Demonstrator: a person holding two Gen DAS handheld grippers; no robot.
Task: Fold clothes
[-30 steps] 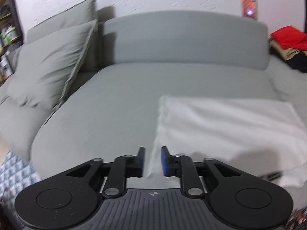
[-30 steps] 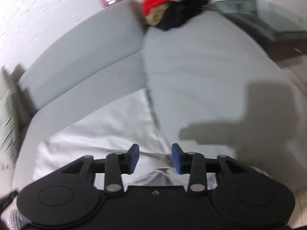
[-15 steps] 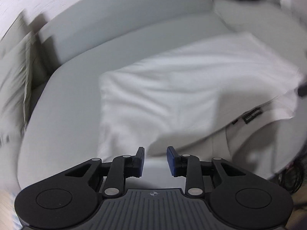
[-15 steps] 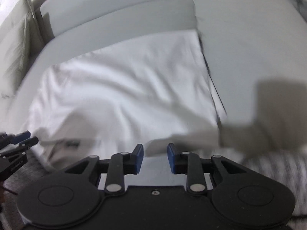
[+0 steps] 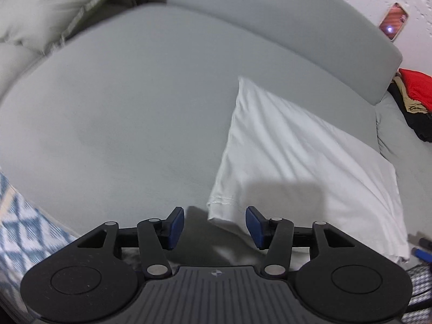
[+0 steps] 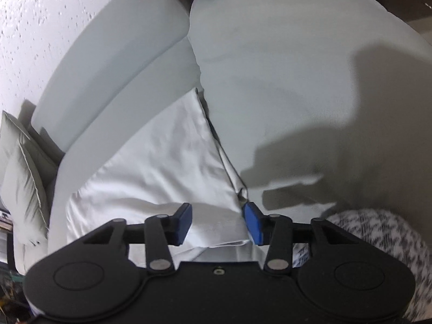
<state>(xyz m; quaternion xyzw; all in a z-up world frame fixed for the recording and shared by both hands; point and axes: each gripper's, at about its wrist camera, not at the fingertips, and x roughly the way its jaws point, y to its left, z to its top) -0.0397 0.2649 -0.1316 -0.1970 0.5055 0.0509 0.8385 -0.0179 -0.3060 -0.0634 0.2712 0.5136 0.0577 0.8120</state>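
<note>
- Since half a second earlier, both sets of tongs had been spread wider, and each had been brought down toward a near corner of the white garment (image 5: 302, 156), which lay folded flat on the grey sofa seat (image 5: 129, 108).
- The left gripper (image 5: 215, 224) was seen with its jaws wide apart and empty, the garment's near left corner lying between the blue pads (image 5: 175, 224) but not yet pinched.
- The right gripper (image 6: 217, 222) was likewise held open and empty, with the garment's near right corner and edge sitting between its fingers.
- The next fold was judged best served by closing on all layers at each corner at once, so that no lower layer would be left behind.
- Both corners would probably need to be lifted evenly and carried toward the far edge, keeping the cloth taut to avoid wrinkles.
- A pile of red and dark clothes (image 5: 415, 100) was left well apart at the sofa's far end.
</note>
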